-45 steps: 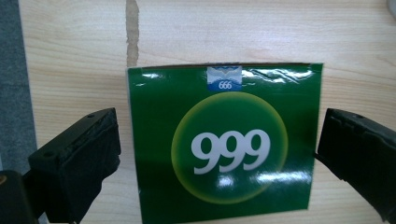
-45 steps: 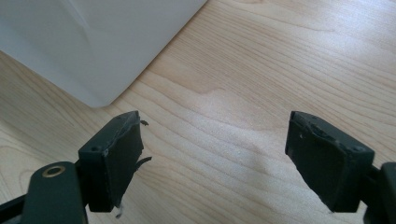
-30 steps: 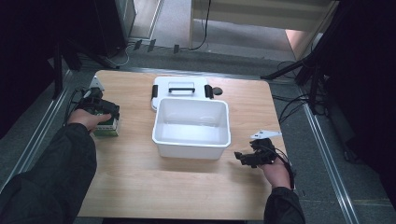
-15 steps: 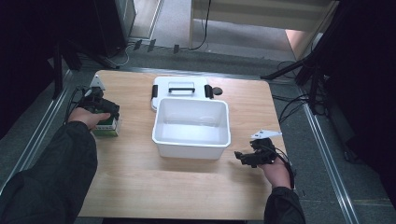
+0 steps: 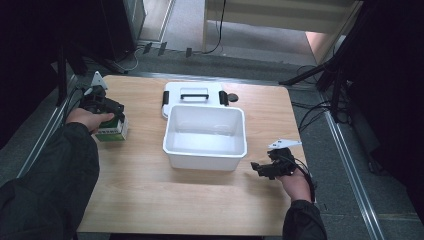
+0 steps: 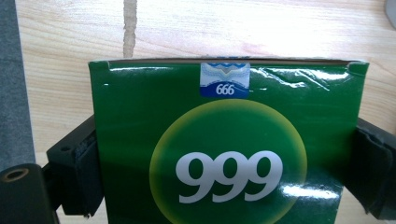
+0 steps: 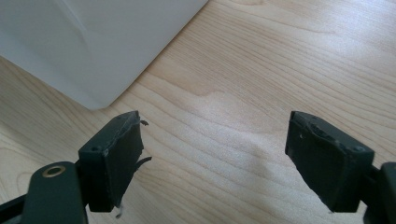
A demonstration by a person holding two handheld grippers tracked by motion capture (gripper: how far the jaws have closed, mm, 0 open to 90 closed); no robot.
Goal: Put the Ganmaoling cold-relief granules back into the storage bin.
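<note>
Your left tool [image 5: 111,116] clamps the green box [image 5: 111,131] at the left side of the bench [image 5: 150,200]. In the left gripper view the box [image 6: 229,149] sits between the two black jaws, their pads pressed against its left and right sides; the jaws have just been closing on it. That view looks onto the box's glossy green face, which carries a yellow-edged circle with a white "999" and a small blue-and-white sticker reading "666" at its top edge. Pale wood shows beyond the box, with a grey strip along the left edge of the view.

In the high view your left hand [image 5: 85,119] wraps the tool from above, and the box shows just under it, green on top with a white lower part. It is well apart from the white bin [image 5: 206,136], which stands open near the middle of the bench. The bin's lid [image 5: 194,95] lies flat just behind it, touching or nearly touching its far wall, with black clips at both ends and a handle on top. A small dark round thing [image 5: 233,97] lies beside the lid's right end.

Your right tool [image 5: 265,169] is released: in the right gripper view its jaws stand wide apart over bare wood, gripping nothing. A corner of the bin [image 7: 93,46] shows at the upper left of that view. In the high view this tool lies low at the bench, just off the bin's near right corner, with your right hand [image 5: 295,182] behind it.
</note>
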